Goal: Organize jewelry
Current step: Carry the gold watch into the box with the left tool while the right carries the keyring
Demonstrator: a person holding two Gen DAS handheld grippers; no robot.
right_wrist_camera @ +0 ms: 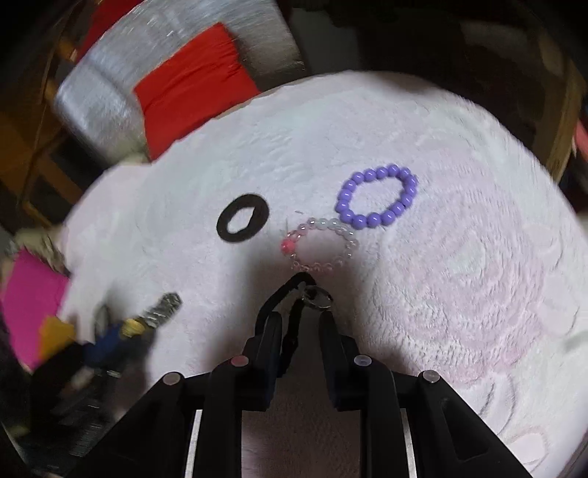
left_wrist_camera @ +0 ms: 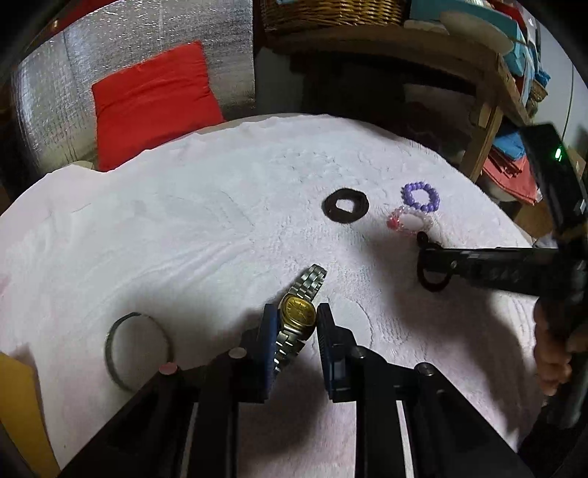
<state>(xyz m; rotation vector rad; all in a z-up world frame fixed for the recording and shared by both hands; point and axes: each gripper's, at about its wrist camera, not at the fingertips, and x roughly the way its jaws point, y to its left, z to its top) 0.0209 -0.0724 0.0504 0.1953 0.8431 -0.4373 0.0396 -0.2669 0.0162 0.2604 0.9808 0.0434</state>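
My left gripper (left_wrist_camera: 297, 312) is shut on a gold-faced watch (left_wrist_camera: 297, 312) with a steel band, just above the white fluffy cloth (left_wrist_camera: 183, 239). My right gripper (right_wrist_camera: 300, 319) is shut on a black cord with a small metal ring (right_wrist_camera: 316, 294); it also shows in the left wrist view (left_wrist_camera: 433, 265). Ahead of it lie a clear-and-pink bead bracelet (right_wrist_camera: 321, 244), a purple bead bracelet (right_wrist_camera: 378, 196) and a black flat ring (right_wrist_camera: 243, 218). A thin metal bangle (left_wrist_camera: 137, 349) lies left of my left gripper.
A red cushion (left_wrist_camera: 154, 103) and silver foil padding stand behind the table. Wooden shelves with a wicker basket (left_wrist_camera: 330, 14) and blue boxes are at the back right. A pink sheet (right_wrist_camera: 33, 294) and a yellow one lie at the left edge.
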